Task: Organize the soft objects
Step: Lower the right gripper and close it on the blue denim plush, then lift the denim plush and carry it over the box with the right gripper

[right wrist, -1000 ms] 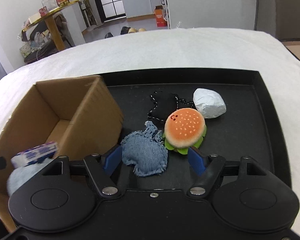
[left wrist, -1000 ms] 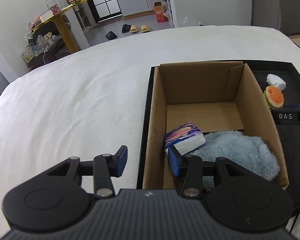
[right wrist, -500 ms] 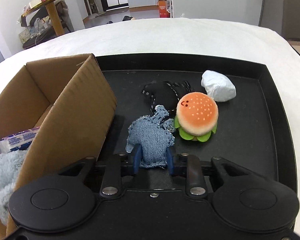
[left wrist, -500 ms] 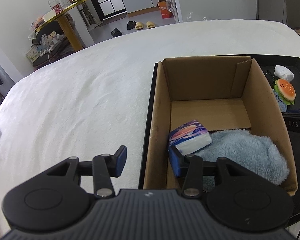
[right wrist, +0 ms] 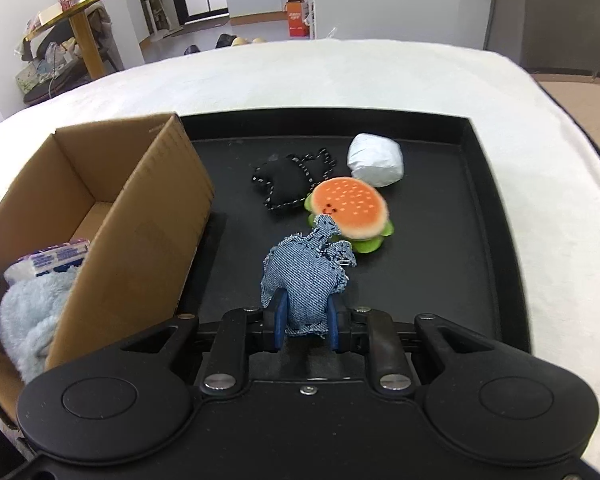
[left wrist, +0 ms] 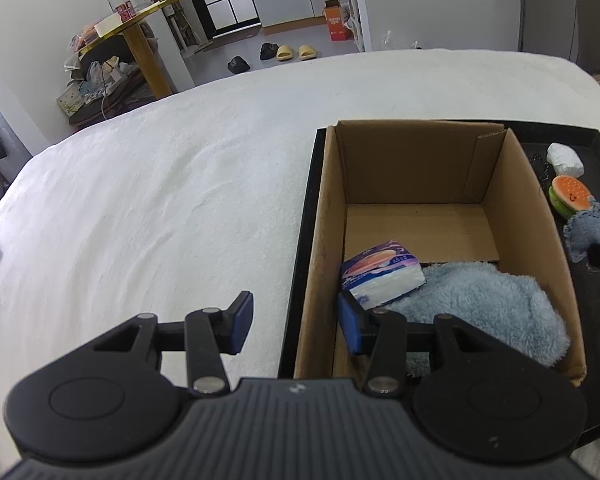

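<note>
My right gripper [right wrist: 305, 322] is shut on a blue denim plush [right wrist: 306, 276] and holds it above the black tray [right wrist: 496, 216]; the plush also shows in the left wrist view [left wrist: 590, 236]. A burger plush [right wrist: 350, 210], a black beaded pouch [right wrist: 286, 184] and a white wrapped bundle [right wrist: 376, 160] lie on the tray. The cardboard box [left wrist: 416, 148] holds a tissue pack [left wrist: 382, 272] and a fluffy light-blue cloth [left wrist: 488, 304]. My left gripper [left wrist: 296, 320] is open and empty, straddling the box's near left wall.
The tray and box rest on a white bedspread [left wrist: 160, 200]. The box [right wrist: 156, 208] stands on the tray's left part, just left of my right gripper. A yellow side table [left wrist: 140, 36] and slippers stand on the floor beyond the bed.
My right gripper closed on the denim plush and lifted it off the tray, a little toward the right. My left gripper stayed open and drew back slightly.
</note>
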